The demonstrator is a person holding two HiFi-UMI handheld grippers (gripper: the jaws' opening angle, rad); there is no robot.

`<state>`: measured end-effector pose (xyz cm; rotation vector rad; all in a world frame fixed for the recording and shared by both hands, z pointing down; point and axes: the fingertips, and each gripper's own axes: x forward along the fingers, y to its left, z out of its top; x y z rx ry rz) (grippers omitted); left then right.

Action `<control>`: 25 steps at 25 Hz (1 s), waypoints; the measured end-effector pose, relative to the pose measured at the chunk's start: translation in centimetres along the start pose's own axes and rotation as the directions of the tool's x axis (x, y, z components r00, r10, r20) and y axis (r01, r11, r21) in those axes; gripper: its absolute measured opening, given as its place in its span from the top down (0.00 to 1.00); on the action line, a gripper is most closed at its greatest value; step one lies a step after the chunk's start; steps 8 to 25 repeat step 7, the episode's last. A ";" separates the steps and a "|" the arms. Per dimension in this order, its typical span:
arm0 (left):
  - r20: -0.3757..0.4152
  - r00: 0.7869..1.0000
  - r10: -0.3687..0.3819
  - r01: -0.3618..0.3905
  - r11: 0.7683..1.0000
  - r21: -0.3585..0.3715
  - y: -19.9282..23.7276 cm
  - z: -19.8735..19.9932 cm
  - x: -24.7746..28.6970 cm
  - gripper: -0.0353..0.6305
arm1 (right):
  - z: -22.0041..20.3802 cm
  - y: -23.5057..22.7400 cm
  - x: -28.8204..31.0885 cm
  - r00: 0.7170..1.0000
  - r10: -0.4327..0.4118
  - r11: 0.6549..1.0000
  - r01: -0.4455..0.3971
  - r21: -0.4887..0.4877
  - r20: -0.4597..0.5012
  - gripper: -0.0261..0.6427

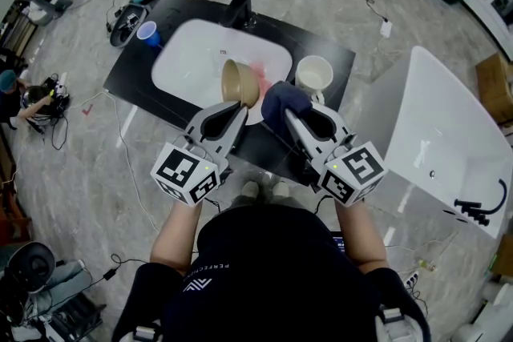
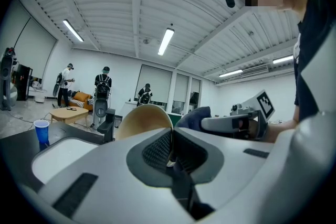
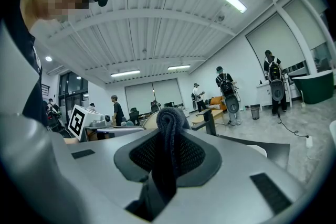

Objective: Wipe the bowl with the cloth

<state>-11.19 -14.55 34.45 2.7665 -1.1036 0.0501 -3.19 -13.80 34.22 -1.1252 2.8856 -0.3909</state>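
A tan bowl [image 1: 239, 82] hangs on its side above the white sink [image 1: 192, 60], its opening turned toward the right. My left gripper [image 1: 238, 110] is shut on the bowl's rim; in the left gripper view the bowl [image 2: 143, 120] rises just past the closed jaws. My right gripper [image 1: 287, 113] is shut on a dark blue cloth [image 1: 283, 99] bunched beside the bowl's opening. In the right gripper view the cloth [image 3: 169, 128] stands folded between the pads, the bowl's edge [image 3: 149, 121] showing behind it. Whether cloth and bowl touch I cannot tell.
The sink sits in a black counter [image 1: 337, 64] with a black tap [image 1: 240, 2] at the back. A cream mug [image 1: 313, 76] stands to the sink's right, a blue cup [image 1: 147, 34] to its left. A white bathtub [image 1: 449, 132] is at the right. Several people stand in the background.
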 end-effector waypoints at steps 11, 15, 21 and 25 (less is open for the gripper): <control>-0.001 1.000 -0.008 0.008 1.000 -0.005 -0.1 -0.5 0.0 0.92 | -0.4 0.0 0.1 1.000 0.007 1.000 -0.007 0.003 0.000 0.83; -0.001 1.000 -0.008 0.008 1.000 -0.005 -0.1 -0.5 0.0 0.92 | -0.4 0.0 0.1 1.000 0.007 1.000 -0.007 0.003 0.000 0.83; -0.001 1.000 -0.008 0.008 1.000 -0.005 -0.1 -0.5 0.0 0.92 | -0.4 0.0 0.1 1.000 0.007 1.000 -0.007 0.003 0.000 0.83; -0.001 1.000 -0.008 0.008 1.000 -0.005 -0.1 -0.5 0.0 0.92 | -0.4 0.0 0.1 1.000 0.007 1.000 -0.007 0.003 0.000 0.83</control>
